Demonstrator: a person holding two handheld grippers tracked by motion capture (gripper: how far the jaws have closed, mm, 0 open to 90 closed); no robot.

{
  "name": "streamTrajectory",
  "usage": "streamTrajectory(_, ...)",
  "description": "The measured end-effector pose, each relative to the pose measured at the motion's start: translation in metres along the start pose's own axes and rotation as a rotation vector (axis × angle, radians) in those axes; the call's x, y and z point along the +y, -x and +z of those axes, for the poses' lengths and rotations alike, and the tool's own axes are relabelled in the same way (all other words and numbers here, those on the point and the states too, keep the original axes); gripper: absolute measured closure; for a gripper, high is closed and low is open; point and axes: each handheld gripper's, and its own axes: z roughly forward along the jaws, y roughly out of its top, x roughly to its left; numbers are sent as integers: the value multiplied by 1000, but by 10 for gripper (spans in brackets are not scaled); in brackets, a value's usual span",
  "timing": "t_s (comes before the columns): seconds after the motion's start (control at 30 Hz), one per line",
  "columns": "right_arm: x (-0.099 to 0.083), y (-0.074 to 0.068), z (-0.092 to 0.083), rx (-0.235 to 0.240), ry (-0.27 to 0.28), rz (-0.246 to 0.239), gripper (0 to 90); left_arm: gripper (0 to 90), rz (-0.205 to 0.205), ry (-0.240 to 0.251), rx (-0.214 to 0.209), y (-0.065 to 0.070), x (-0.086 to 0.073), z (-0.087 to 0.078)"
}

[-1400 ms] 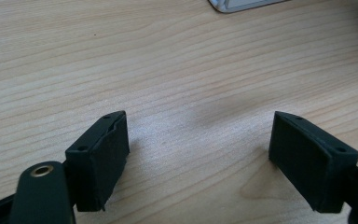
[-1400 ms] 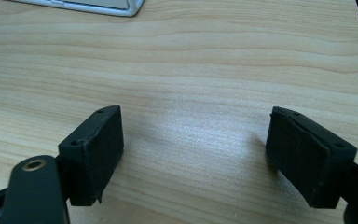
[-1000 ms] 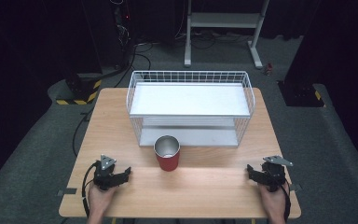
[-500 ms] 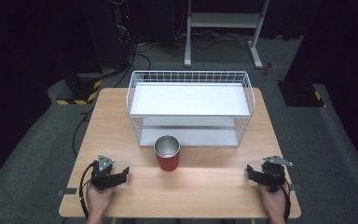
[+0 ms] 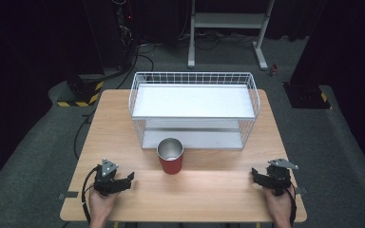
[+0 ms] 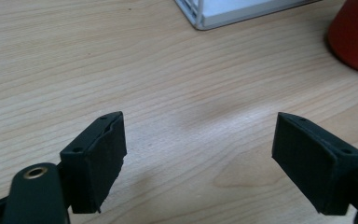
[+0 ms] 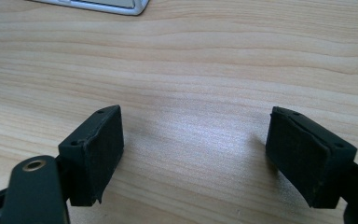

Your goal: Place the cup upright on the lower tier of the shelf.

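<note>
A red cup [image 5: 170,156] with a metal inside stands upright on the wooden table [image 5: 123,128], just in front of a white wire two-tier rack [image 5: 193,110]. My left gripper [image 5: 125,180] rests near the table's front left, open, with bare wood between its jaws [image 6: 200,135]; the red cup [image 6: 354,35] shows at the upper right of the left gripper view. At the front right my right gripper [image 5: 259,175] lies open with nothing between its jaws [image 7: 196,135]. A corner of the rack's base [image 7: 116,5] appears at the top of the right gripper view.
The rack takes up the table's far middle. Black cables [image 5: 83,130] hang off the left edge. A yellow-and-black striped base [image 5: 78,97] and a white stand [image 5: 228,28] are on the dark floor beyond the table.
</note>
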Motion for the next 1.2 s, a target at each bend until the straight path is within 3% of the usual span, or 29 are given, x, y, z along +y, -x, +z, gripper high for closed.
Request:
streamTrajectory(0.67, 0, 0, 0, 1, 1, 0, 190, 138, 53, -7, -91, 28, -1, -1)
streamTrajectory(1.2, 0, 1, 0, 3, 6, -17, 190, 129, 109, 1, -164, 56, 9, 3)
